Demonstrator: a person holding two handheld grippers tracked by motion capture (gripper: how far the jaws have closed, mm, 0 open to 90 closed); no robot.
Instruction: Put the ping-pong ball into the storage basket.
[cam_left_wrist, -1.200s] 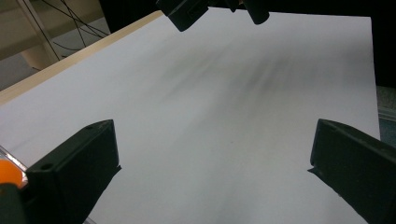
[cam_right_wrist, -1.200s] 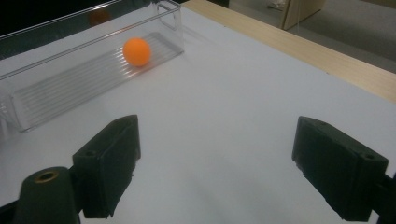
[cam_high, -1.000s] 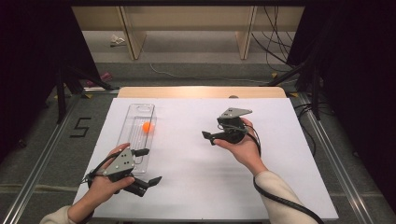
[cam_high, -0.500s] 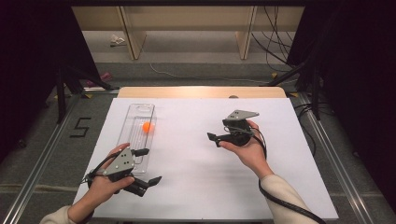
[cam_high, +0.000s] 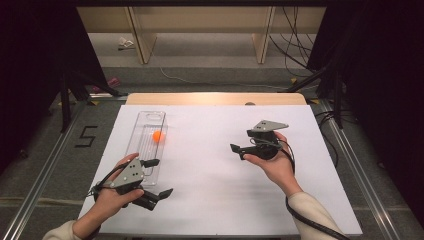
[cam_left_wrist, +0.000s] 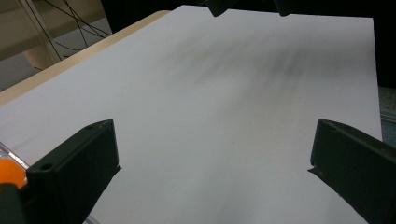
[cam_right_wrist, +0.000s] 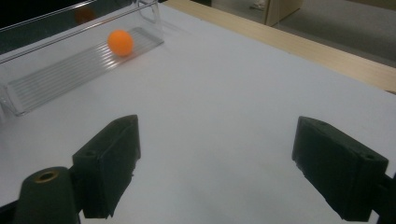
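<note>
Jaws on the left hand-held gripper (cam_high: 159, 177) stood wide apart, nothing between them, low over the white tabletop (cam_high: 210, 200). One jaw tip sat at the near end of the clear tray (cam_high: 150, 120); whether it touched the tray was not clear. Orange ball (cam_high: 158, 136) lay inside that tray, ahead of the left hand-held gripper and apart from it, toward the tray's far half. In the left gripper view a sliver of orange (cam_left_wrist: 8, 171) showed just beside the left jaw.

Right hand-held gripper (cam_high: 241, 150) was also spread wide and empty, held above the tabletop by the person's right hand (cam_high: 274, 164), grey three-cornered plate on top. Its jaws pointed across the sheet toward the tray side. From the right gripper view, ball (cam_right_wrist: 120, 42) and tray (cam_right_wrist: 56, 74) sat well ahead and off to the left of its jaws, well apart from them. Tray floor was ribbed, ball resting on the ribs. Wooden edge of the tabletop (cam_right_wrist: 299, 46) ran beyond the white sheet.
</note>
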